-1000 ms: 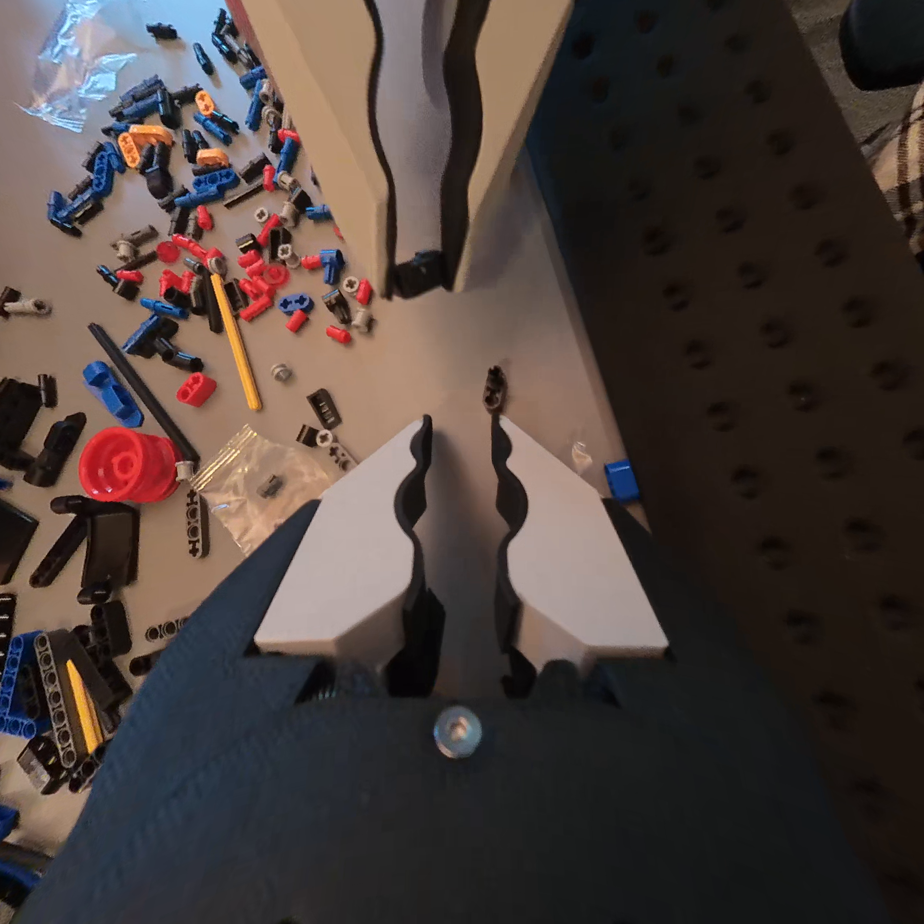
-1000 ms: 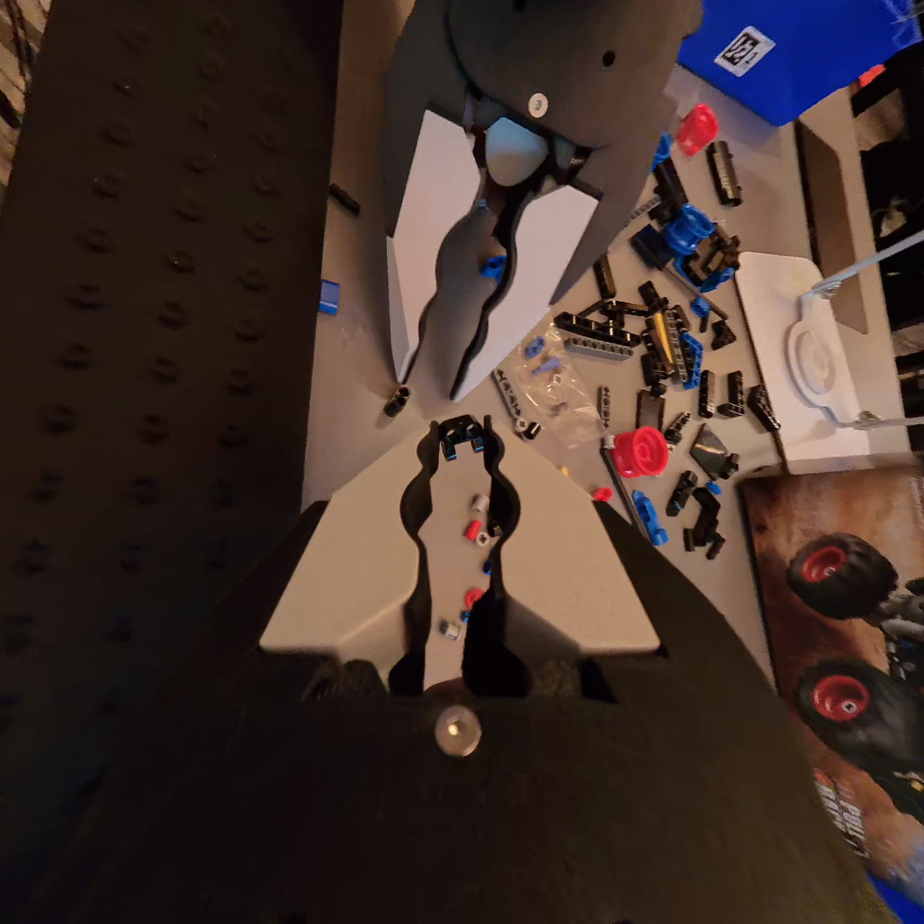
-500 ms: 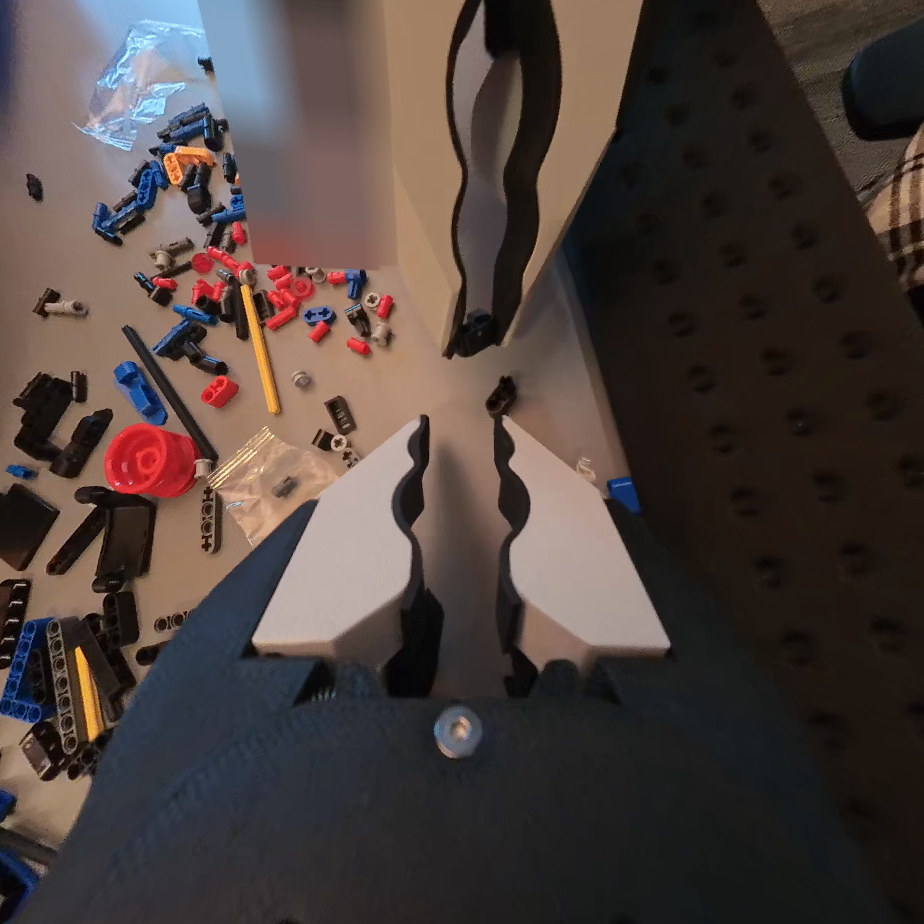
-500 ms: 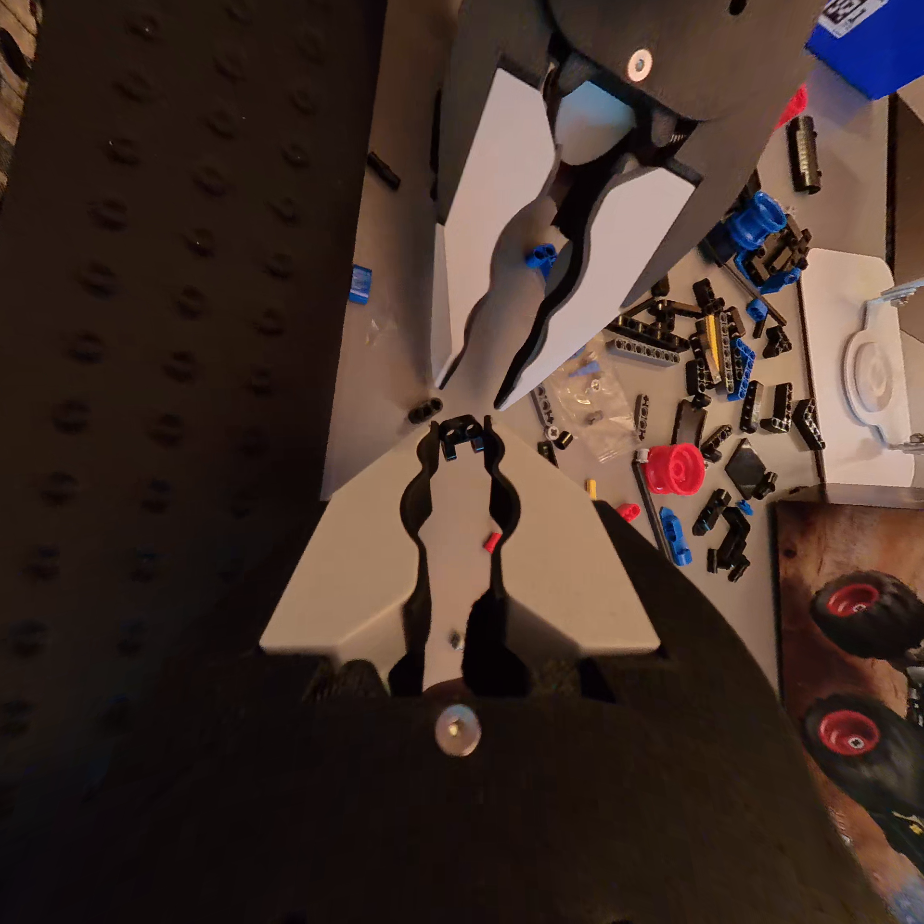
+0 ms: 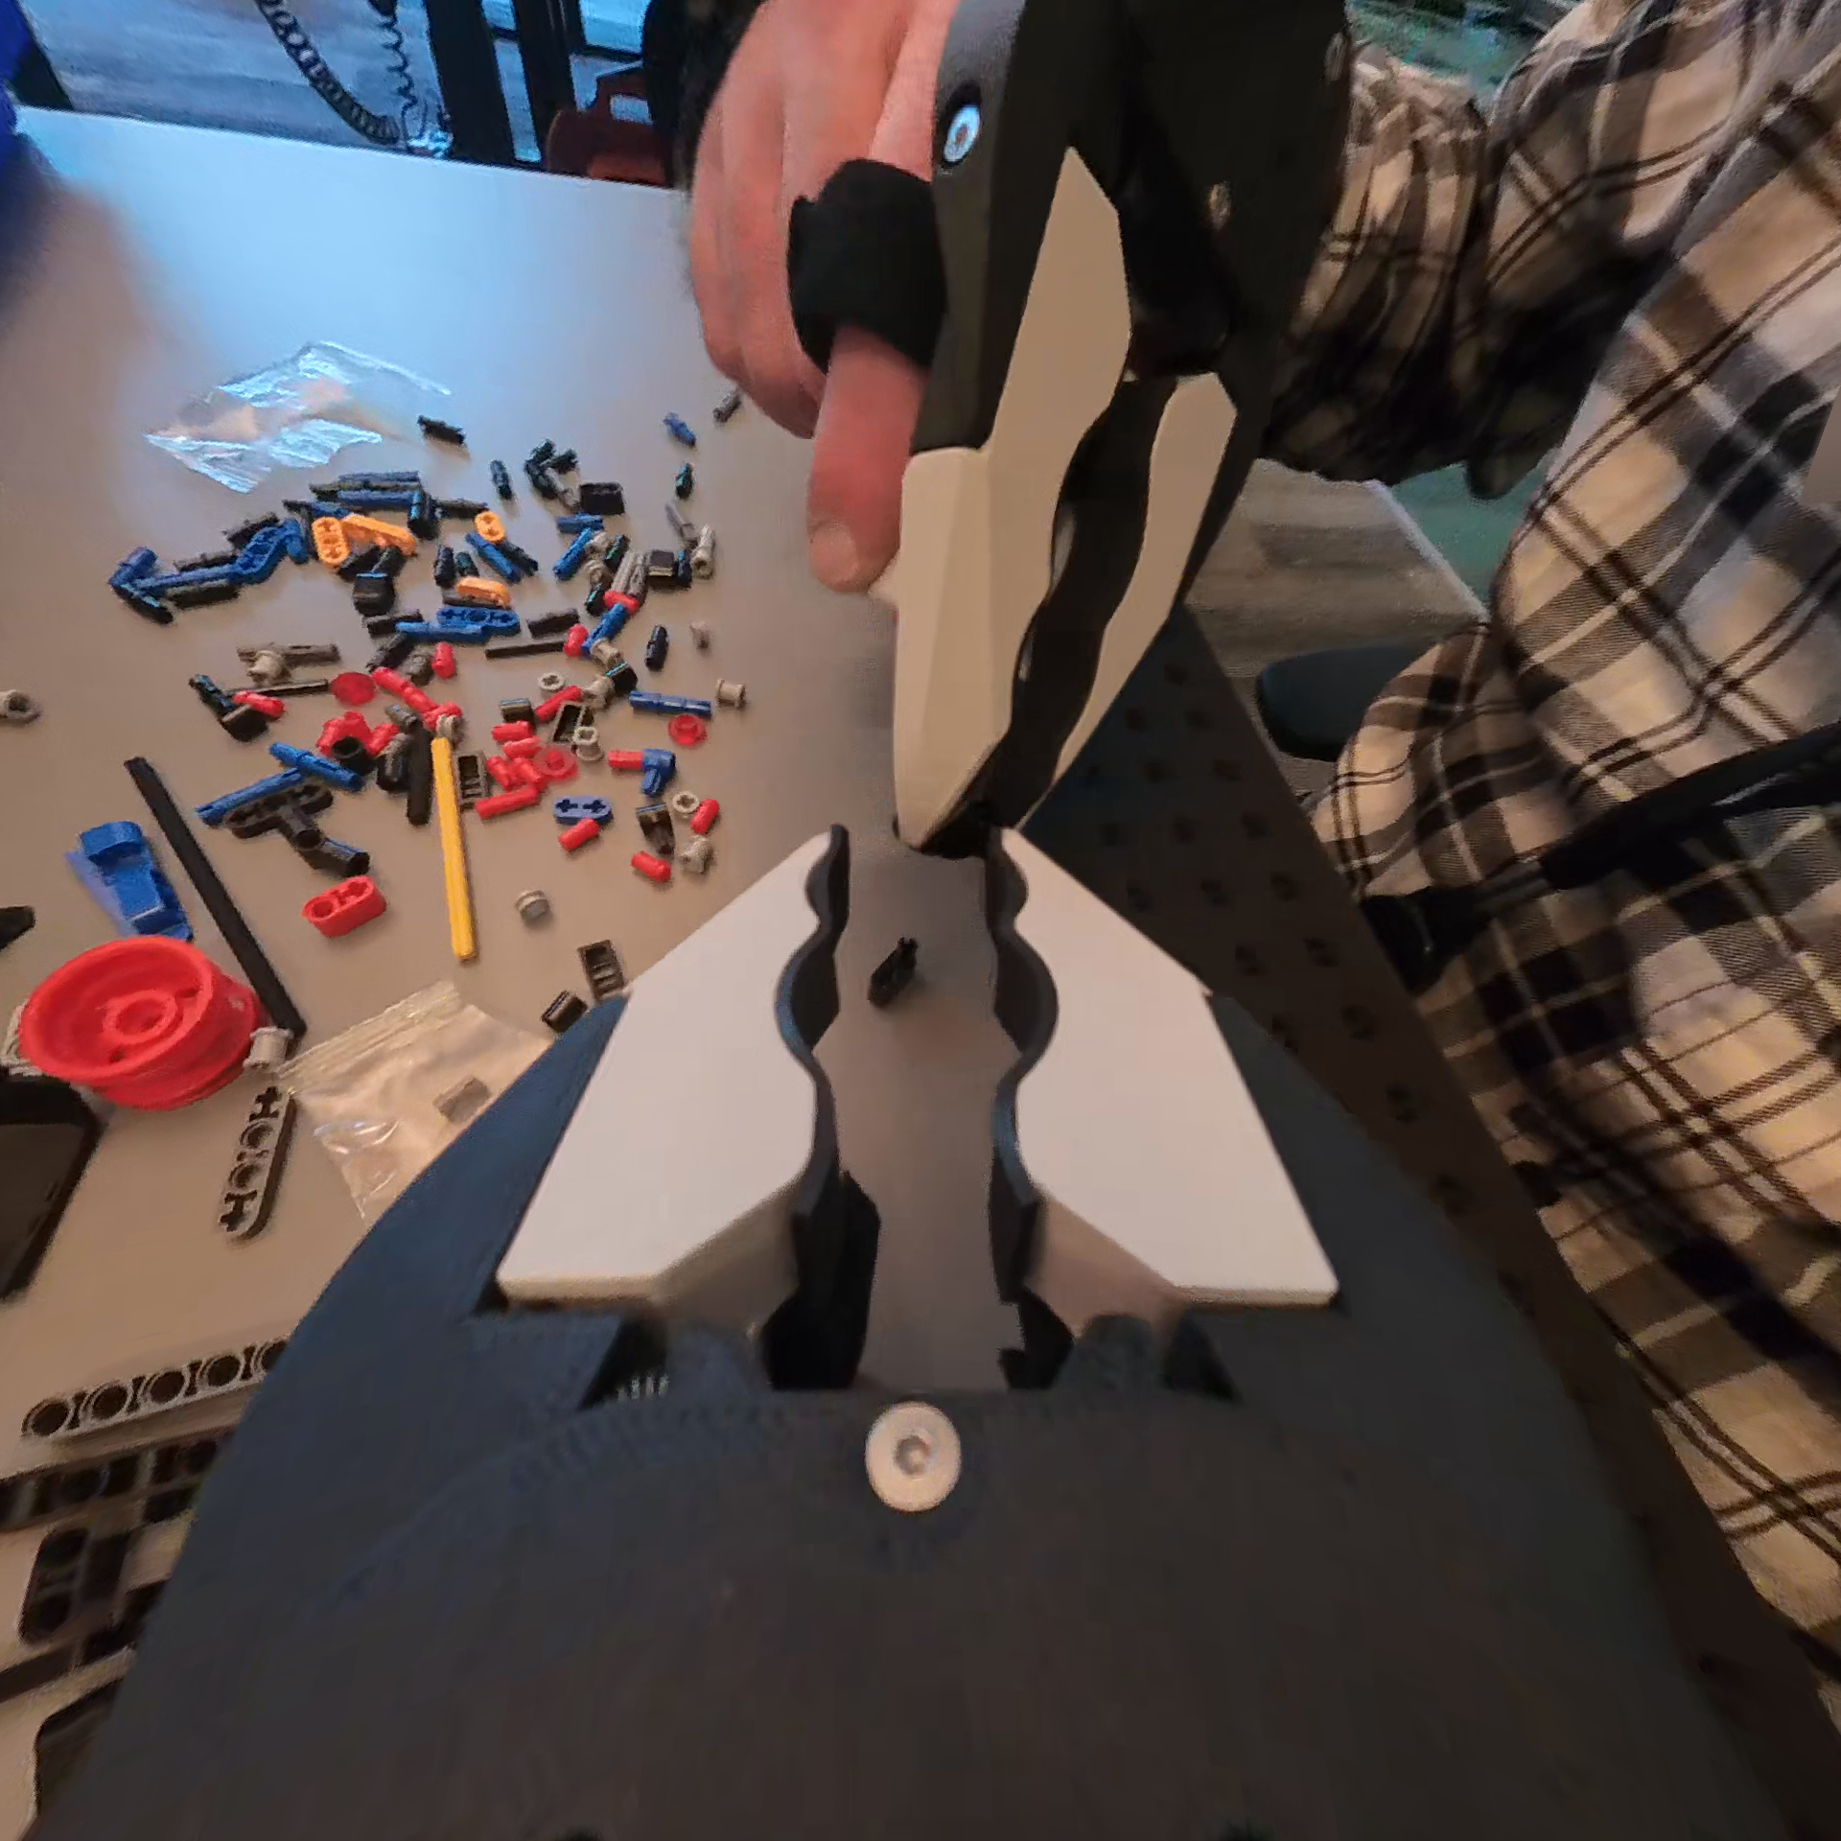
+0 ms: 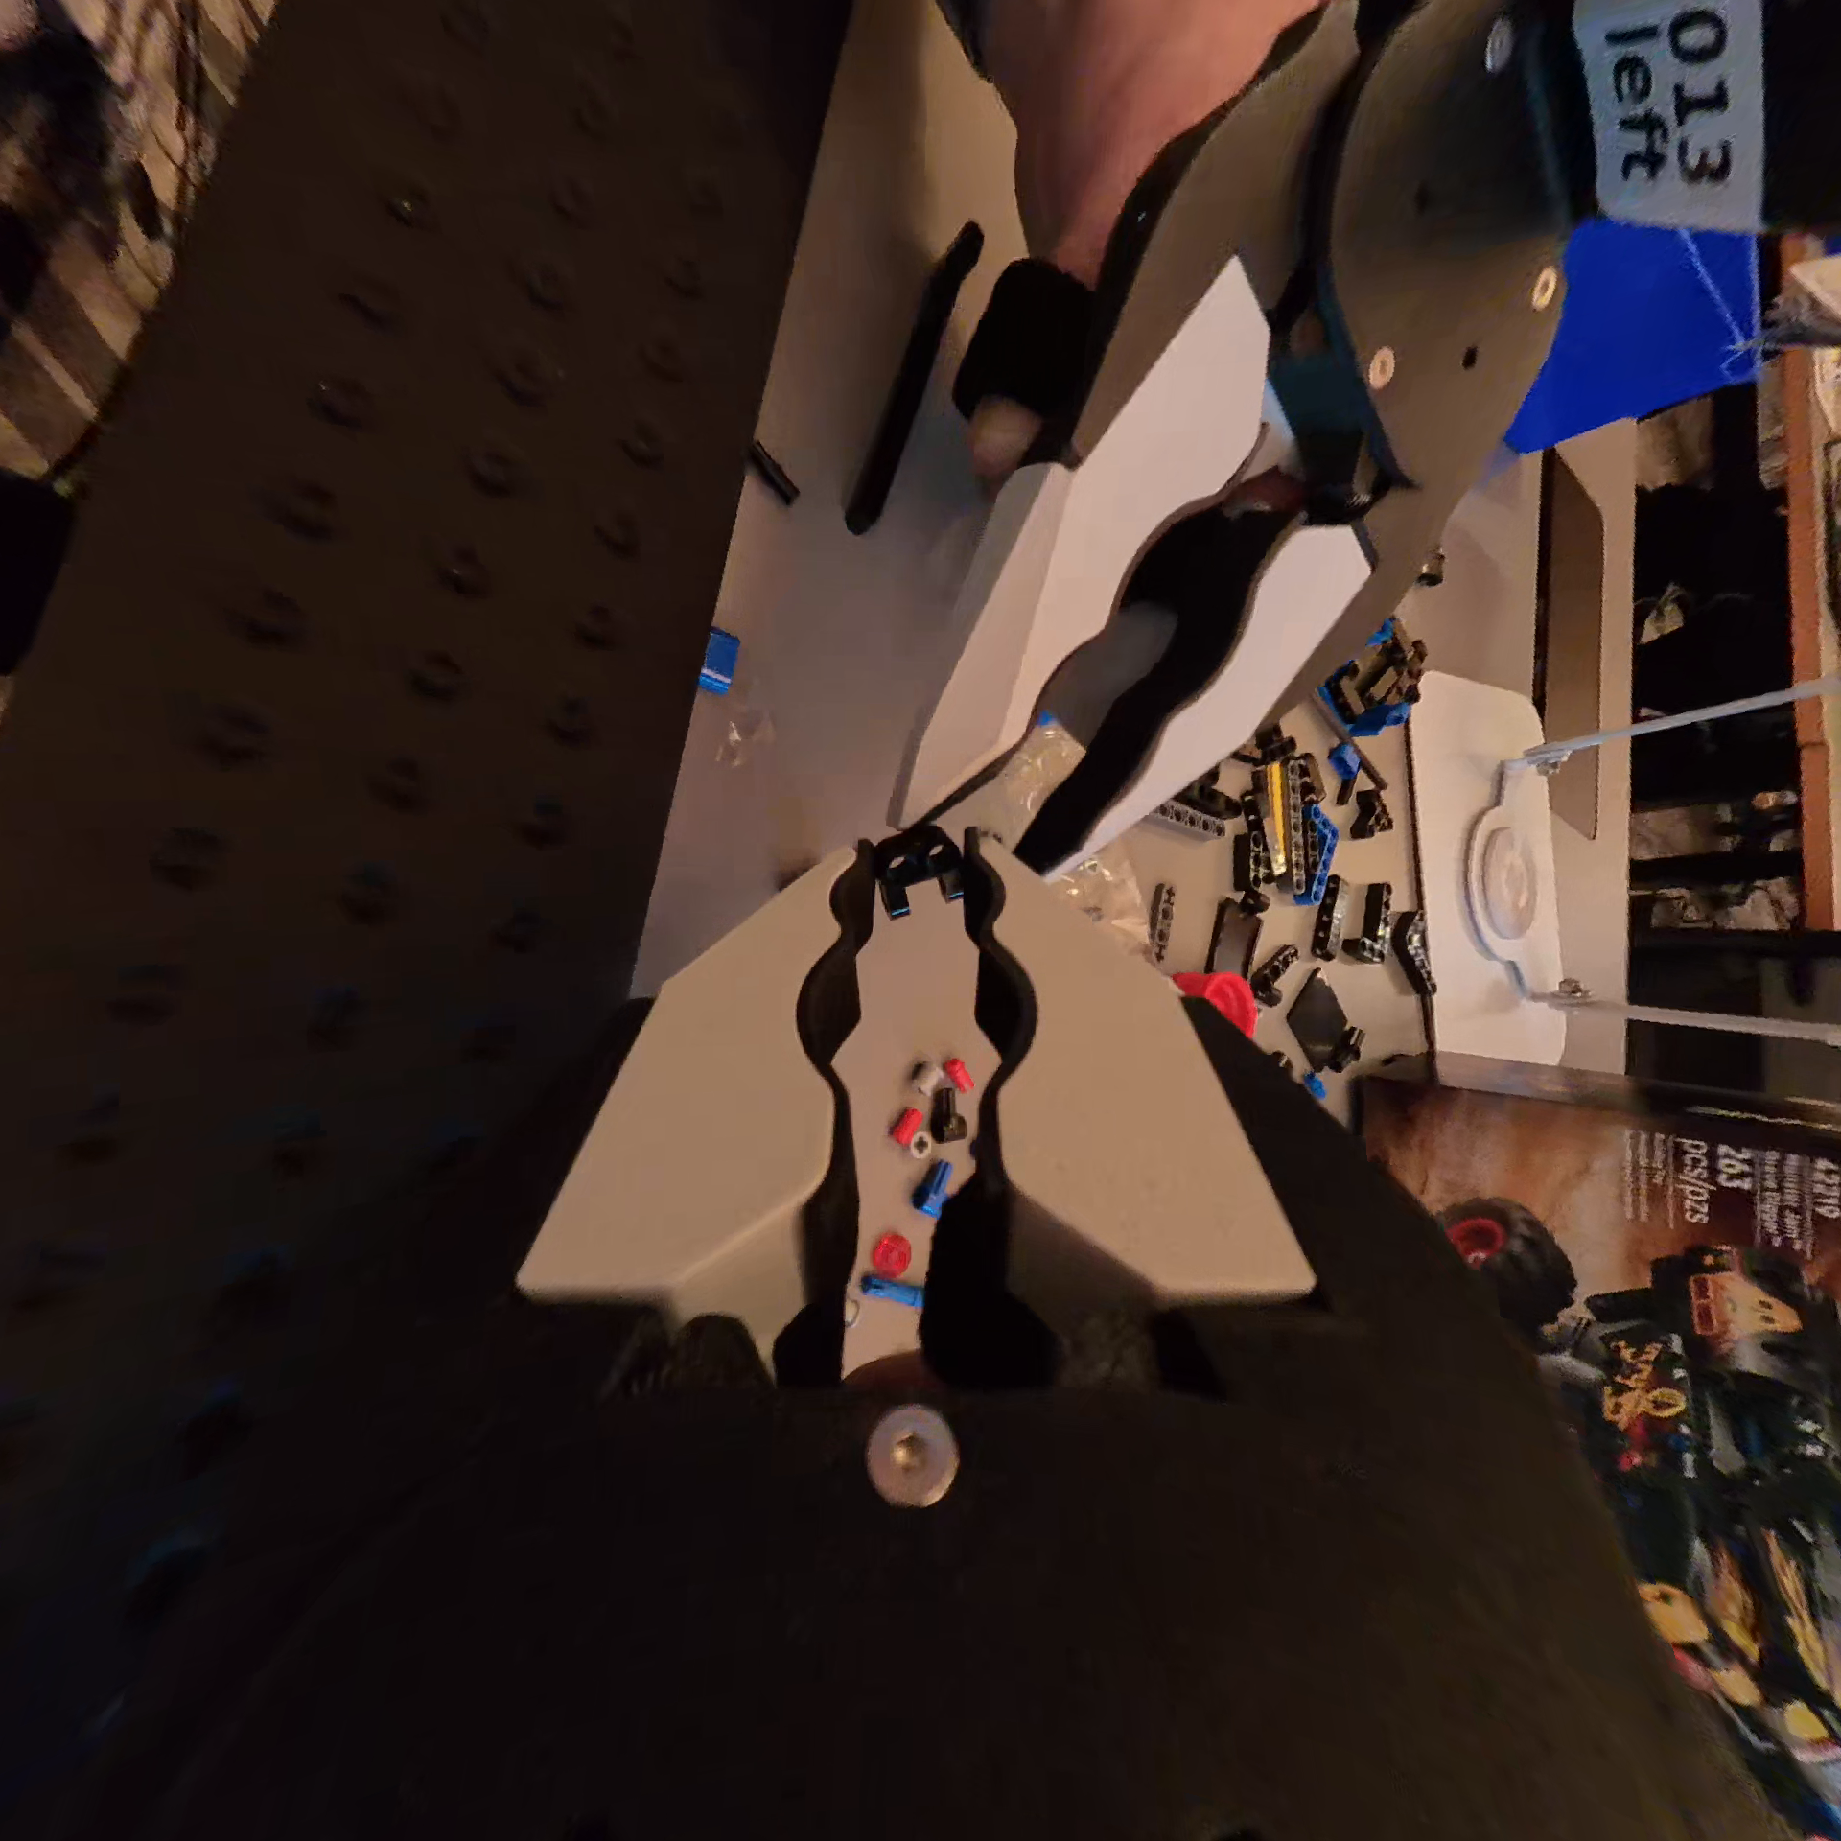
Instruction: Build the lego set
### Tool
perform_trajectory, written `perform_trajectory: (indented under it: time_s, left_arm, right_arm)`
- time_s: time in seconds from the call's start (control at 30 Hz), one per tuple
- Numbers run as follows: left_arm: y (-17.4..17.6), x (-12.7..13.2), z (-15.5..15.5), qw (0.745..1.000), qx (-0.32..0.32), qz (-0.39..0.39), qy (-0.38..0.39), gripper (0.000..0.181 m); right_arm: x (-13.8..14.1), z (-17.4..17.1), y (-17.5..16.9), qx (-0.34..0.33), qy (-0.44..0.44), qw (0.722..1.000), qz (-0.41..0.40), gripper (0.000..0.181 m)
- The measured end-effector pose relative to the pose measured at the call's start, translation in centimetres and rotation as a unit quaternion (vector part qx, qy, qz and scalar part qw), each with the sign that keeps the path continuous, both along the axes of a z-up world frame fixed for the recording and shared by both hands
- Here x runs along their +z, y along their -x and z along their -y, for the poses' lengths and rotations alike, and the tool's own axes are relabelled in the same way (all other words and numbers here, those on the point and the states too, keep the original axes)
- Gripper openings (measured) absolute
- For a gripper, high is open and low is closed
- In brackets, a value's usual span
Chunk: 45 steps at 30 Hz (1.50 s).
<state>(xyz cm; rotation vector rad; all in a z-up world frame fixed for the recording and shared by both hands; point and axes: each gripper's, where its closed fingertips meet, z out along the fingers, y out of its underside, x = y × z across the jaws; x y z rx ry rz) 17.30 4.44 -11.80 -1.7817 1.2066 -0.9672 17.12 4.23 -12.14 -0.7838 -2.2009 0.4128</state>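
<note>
My right gripper [image 6: 919, 847] is shut on a small black piece with blue pin ends [image 6: 919, 877], held at the fingertips above the grey table [image 6: 847, 618]. In the left wrist view it comes down from above [image 5: 946, 839], a hand on it, its tips meeting my left fingertips. My left gripper [image 5: 915, 847] is open and empty. A small black connector [image 5: 894, 971] lies on the table between its fingers. The left gripper also shows in the right wrist view [image 6: 981, 822], open, just beyond the held piece.
A black perforated board [image 5: 1245, 897] borders the table on the right. To the left lie several loose red, blue and black pieces [image 5: 478, 697], a yellow axle [image 5: 450, 847], a red wheel [image 5: 134, 1016] and a plastic bag [image 5: 398, 1086]. A plaid sleeve [image 5: 1594, 697] is at right; the set's box [image 6: 1644, 1345] lies beside. The tips of both grippers are at nearly the same place.
The two grippers have closed in until their tips meet. The left view has tilted up, and the black connector now lies between the left fingers instead of beyond them.
</note>
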Motion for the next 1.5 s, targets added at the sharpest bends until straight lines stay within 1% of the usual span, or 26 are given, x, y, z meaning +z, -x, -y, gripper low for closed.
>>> perform_trajectory:
  time_s: [0.03,0.1,0.17,0.2,0.27,0.3,0.37,0.43,0.5,0.63,0.8,0.97,1.07,1.17,1.33,1.5]
  left_arm:
    - [-0.2,0.1,0.2,1.000,-0.008,0.002,-0.003,0.027]
    - [-0.5,0.0,0.7,1.000,-0.025,0.001,-0.006,0.018]
    - [-0.5,-0.2,0.5,1.000,-0.022,-0.003,-0.014,0.018]
    - [-0.4,-0.1,0.5,1.000,-0.023,0.004,-0.009,0.018]
    - [-0.1,0.2,0.1,1.000,-0.012,0.010,-0.018,0.018]
    - [0.0,0.4,0.0,1.000,-0.008,0.014,-0.025,0.018]
    - [0.0,1.2,0.0,0.999,-0.007,0.034,-0.028,0.018]
    - [0.0,1.3,0.0,0.999,-0.007,0.041,-0.026,0.018]
    - [-0.2,1.3,0.1,0.999,-0.012,0.048,-0.017,0.017]
    - [-0.1,1.0,0.0,0.999,-0.014,0.041,-0.023,0.018]
    - [0.1,-0.6,-0.1,0.999,-0.011,-0.010,-0.039,0.017]
    - [0.4,-2.4,-0.3,0.996,-0.005,-0.070,-0.061,0.018]
    - [0.3,-2.6,-0.2,0.993,-0.004,-0.084,-0.077,0.017]
    - [0.7,-3.0,-0.6,0.987,0.006,-0.121,-0.109,0.017]
    - [0.3,-4.3,-0.3,0.981,-0.004,-0.151,-0.121,0.010]
    - [0.3,-4.4,-0.2,0.979,-0.004,-0.156,-0.131,0.006]
  right_arm:
    - [0.1,0.1,0.1,0.002,-0.005,1.000,-0.003,0.017]
    - [0.2,0.4,0.1,0.007,-0.007,1.000,-0.002,0.017]
    - [-0.1,0.3,0.1,0.004,-0.011,1.000,0.002,0.017]
    - [0.0,0.2,0.2,-0.002,-0.005,1.000,-0.001,0.018]
    - [0.4,0.0,0.2,-0.023,0.017,1.000,-0.007,0.026]
    - [0.7,-0.2,0.2,-0.041,0.035,0.998,-0.016,0.026]
    - [1.2,-0.6,0.0,-0.070,0.073,0.994,-0.036,0.023]
    - [1.0,-1.0,-0.2,-0.082,0.071,0.993,-0.050,0.016]
    - [0.9,-0.6,-0.2,-0.078,0.068,0.993,-0.062,0.006]
    - [0.6,-0.6,0.0,-0.075,0.065,0.993,-0.061,0.005]
    - [-1.0,-0.7,-0.2,-0.060,0.039,0.997,-0.012,0.003]
    - [-2.1,-0.6,-0.3,-0.053,0.034,0.998,0.023,0.003]
    - [-2.8,-0.5,-0.5,-0.048,0.034,0.997,0.047,0.003]
    - [-3.6,-0.6,-0.6,-0.041,0.025,0.996,0.074,0.003]
    - [-4.3,-0.5,-0.6,-0.026,0.009,0.994,0.105,0.003]
    - [-4.3,-0.4,-0.4,-0.017,-0.007,0.992,0.126,0.003]
